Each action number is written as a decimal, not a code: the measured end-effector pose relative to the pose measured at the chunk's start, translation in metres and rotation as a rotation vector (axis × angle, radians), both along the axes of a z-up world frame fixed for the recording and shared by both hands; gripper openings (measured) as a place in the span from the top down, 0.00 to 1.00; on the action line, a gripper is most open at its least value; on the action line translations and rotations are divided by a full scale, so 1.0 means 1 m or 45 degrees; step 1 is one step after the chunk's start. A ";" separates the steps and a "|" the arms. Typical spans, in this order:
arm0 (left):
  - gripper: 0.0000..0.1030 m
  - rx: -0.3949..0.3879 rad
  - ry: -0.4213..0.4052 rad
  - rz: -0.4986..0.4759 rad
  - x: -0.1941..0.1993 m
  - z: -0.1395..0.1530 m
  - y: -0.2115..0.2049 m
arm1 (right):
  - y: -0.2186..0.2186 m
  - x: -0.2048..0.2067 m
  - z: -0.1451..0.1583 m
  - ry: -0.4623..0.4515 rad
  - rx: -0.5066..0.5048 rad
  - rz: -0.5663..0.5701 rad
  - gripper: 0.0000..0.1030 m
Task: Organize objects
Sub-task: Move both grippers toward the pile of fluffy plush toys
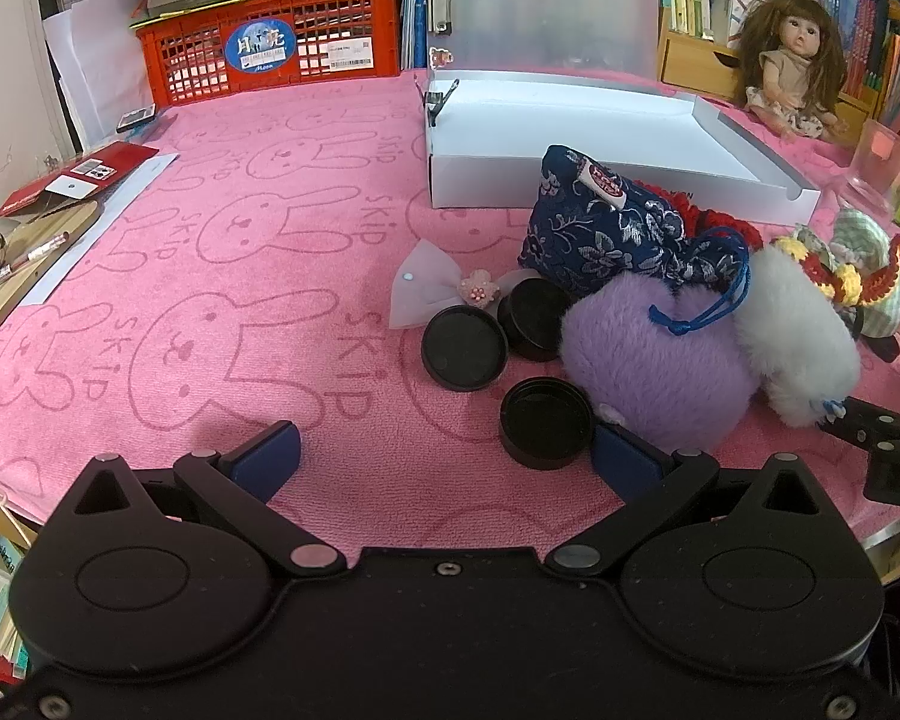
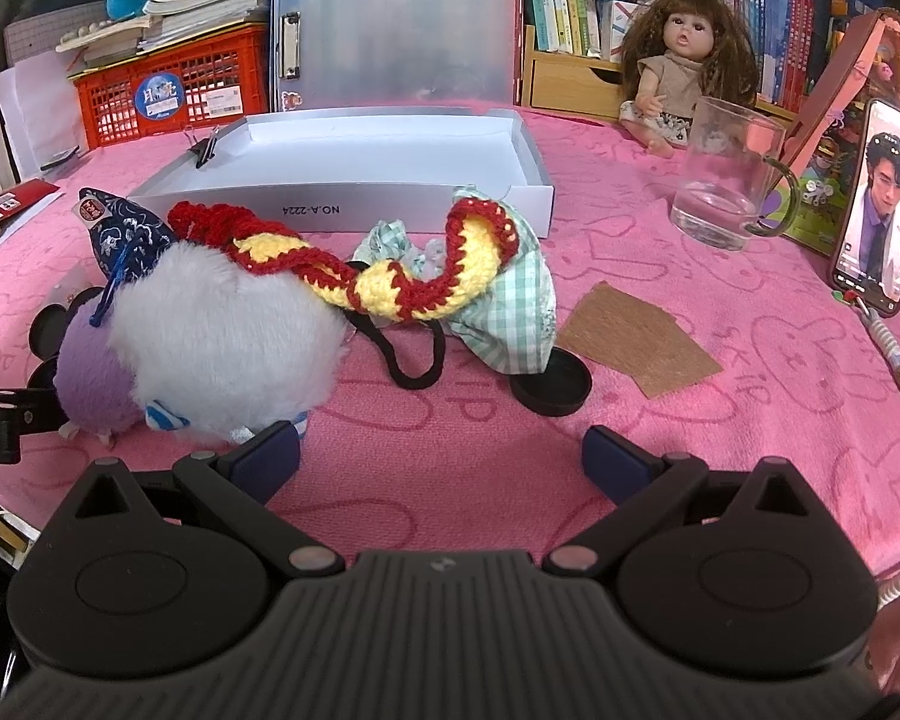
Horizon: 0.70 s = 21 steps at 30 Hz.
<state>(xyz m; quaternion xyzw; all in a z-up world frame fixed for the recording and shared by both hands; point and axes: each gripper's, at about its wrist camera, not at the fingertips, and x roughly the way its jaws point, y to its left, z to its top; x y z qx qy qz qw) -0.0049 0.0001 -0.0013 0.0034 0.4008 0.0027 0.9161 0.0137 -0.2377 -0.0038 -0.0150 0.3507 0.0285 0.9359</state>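
A pile of small things lies on the pink towel in front of a shallow white box (image 1: 570, 180) (image 2: 390, 204): a navy floral pouch (image 1: 606, 228), a purple plush (image 1: 648, 360), a white plush (image 2: 228, 330), a red-and-yellow crochet strip (image 2: 390, 282), a green checked cloth (image 2: 510, 312), a white bow clip (image 1: 426, 291) and three black round lids (image 1: 465, 348). My left gripper (image 1: 447, 459) is open, with one black lid (image 1: 546, 423) by its right finger. My right gripper (image 2: 441, 459) is open and empty, just before the white plush.
A red crate (image 1: 270, 48), a doll (image 2: 684, 54), a glass mug (image 2: 726, 174), a phone (image 2: 882, 204) and a brown card (image 2: 636, 339) stand around the towel. Another black lid (image 2: 555, 387) lies under the checked cloth. Books line the back.
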 end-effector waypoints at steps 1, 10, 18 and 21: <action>0.00 0.000 0.006 0.001 0.001 0.000 0.000 | -0.001 0.000 0.001 0.001 0.004 0.002 0.00; 0.00 -0.073 -0.073 -0.034 -0.013 0.012 0.008 | -0.008 -0.015 0.010 -0.050 0.125 0.088 0.00; 0.00 -0.108 -0.163 -0.123 -0.025 0.024 0.006 | 0.006 -0.021 0.020 -0.140 0.133 0.215 0.00; 0.00 -0.127 -0.177 -0.149 -0.029 0.027 0.008 | 0.015 -0.019 0.020 -0.157 0.126 0.252 0.00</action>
